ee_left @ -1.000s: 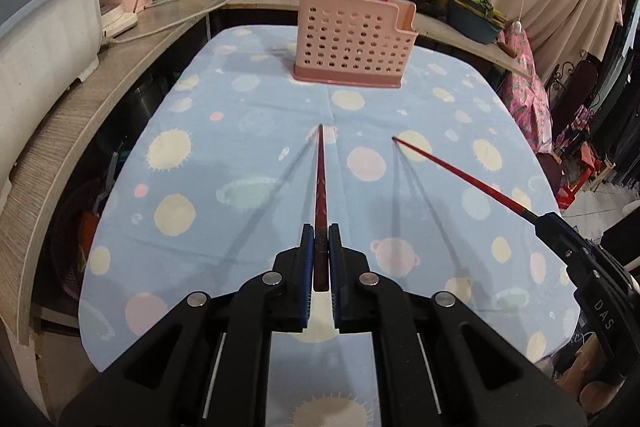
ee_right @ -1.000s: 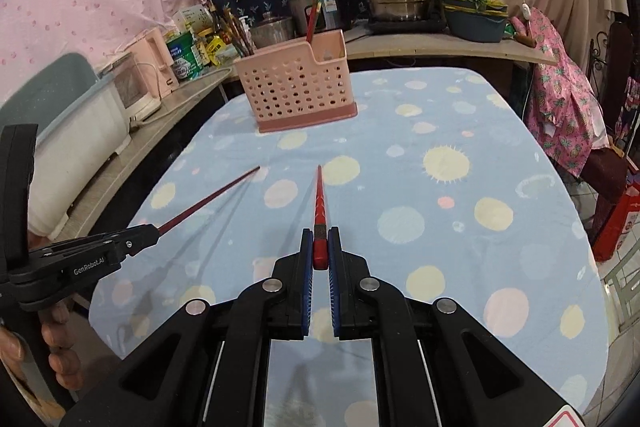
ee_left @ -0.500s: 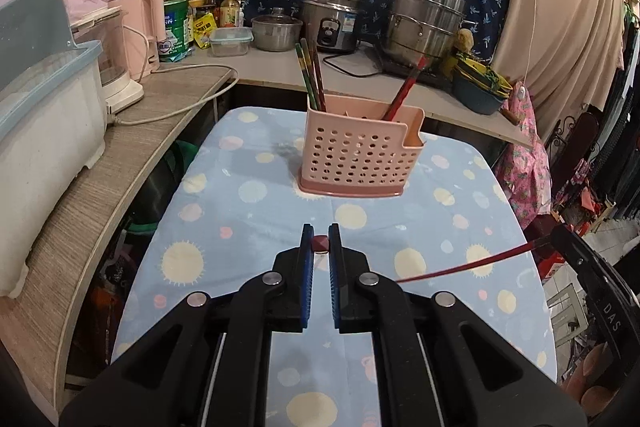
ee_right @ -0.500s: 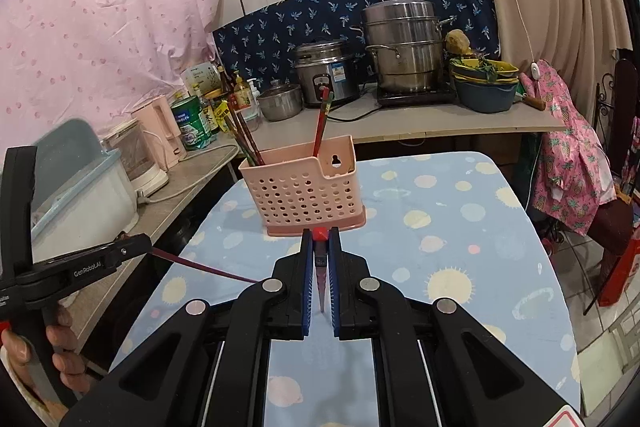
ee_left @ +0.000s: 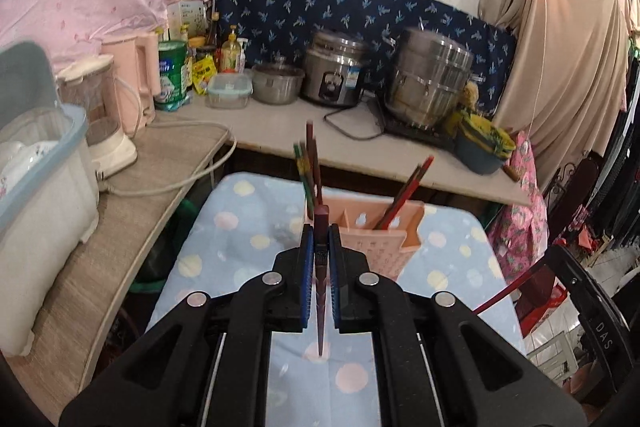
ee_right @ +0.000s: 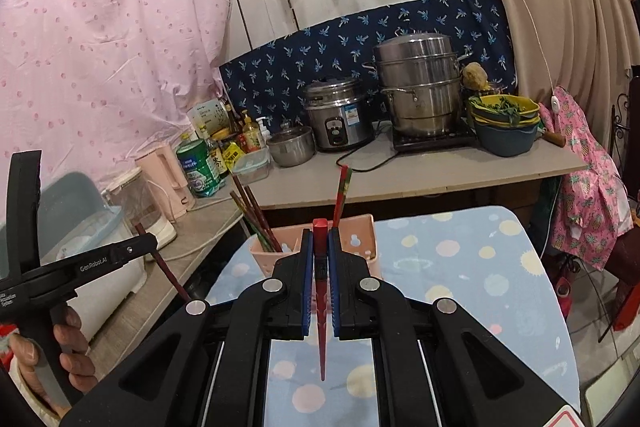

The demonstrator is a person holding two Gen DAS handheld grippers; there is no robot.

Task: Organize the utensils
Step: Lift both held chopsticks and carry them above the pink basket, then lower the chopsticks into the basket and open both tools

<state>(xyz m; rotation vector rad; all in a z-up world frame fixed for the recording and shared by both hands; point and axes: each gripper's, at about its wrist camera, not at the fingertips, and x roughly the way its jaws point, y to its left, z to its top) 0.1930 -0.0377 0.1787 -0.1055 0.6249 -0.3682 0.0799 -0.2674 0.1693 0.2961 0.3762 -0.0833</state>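
Both chopsticks lifted clear of bench [ee_left: 240, 251] since a second ago, now swung tip-down. Left gripper [ee_left: 319, 247] fingers clenched on dark red chopstick [ee_left: 320, 291]; right gripper [ee_right: 321, 255] fingers clenched on bright red chopstick [ee_right: 321, 307]. Pink utensil basket [ee_left: 380, 239] now just ahead, below. Pickup judged done; insertion into basket judged next.

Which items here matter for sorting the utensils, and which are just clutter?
Job:
left gripper, shut on dark red chopstick
right gripper, shut on bright red chopstick
pink utensil holder, chopsticks already inside

Clutter:
rice cooker
steamer pot
pink kettle
green tin
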